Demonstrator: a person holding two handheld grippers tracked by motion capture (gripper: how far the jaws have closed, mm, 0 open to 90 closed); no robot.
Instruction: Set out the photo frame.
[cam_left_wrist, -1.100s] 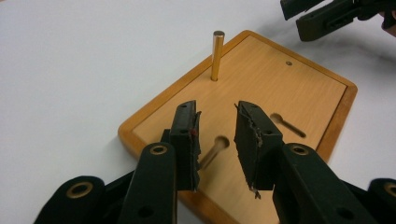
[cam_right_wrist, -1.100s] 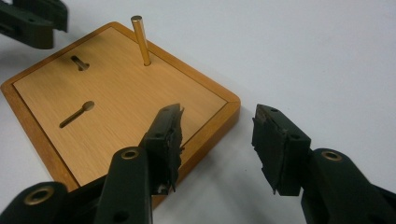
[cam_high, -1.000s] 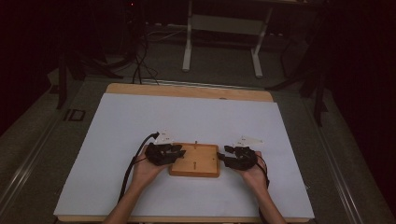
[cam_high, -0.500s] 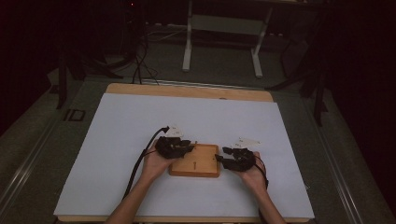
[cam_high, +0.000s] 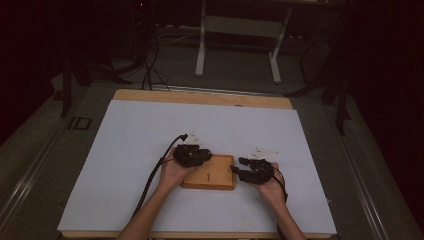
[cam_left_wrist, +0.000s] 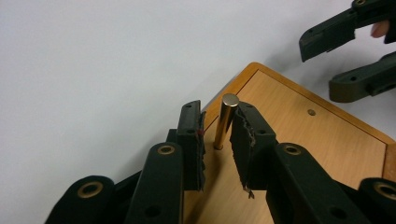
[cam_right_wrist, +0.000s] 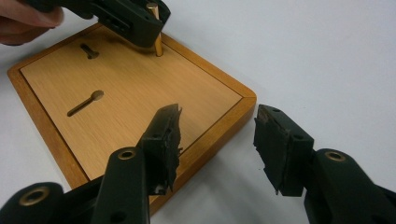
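A flat wooden board (cam_high: 212, 176) lies on the white table cover in front of me. A short brass pin (cam_left_wrist: 225, 119) stands upright in a hole at one corner of the board (cam_left_wrist: 299, 140). My left gripper (cam_left_wrist: 218, 108) straddles the pin; its jaws are close on both sides, with a thin gap on the left. In the high view it (cam_high: 192, 155) sits over the board's far left corner. My right gripper (cam_right_wrist: 217, 140) is open across the board's (cam_right_wrist: 130, 93) near corner, one jaw over wood and one over the cover. The high view places it (cam_high: 248, 170) at the board's right edge.
The board has two keyhole slots (cam_right_wrist: 84, 103). A cable (cam_high: 150, 185) trails from the left gripper toward the front edge. The white cover (cam_high: 140, 130) spans most of the tabletop. Metal stand legs (cam_high: 237, 45) and floor cables (cam_high: 150, 65) lie beyond the far edge.
My left gripper has moved right and away from me, from the board's left edge to its far left corner and around the pin. The right gripper has barely shifted.
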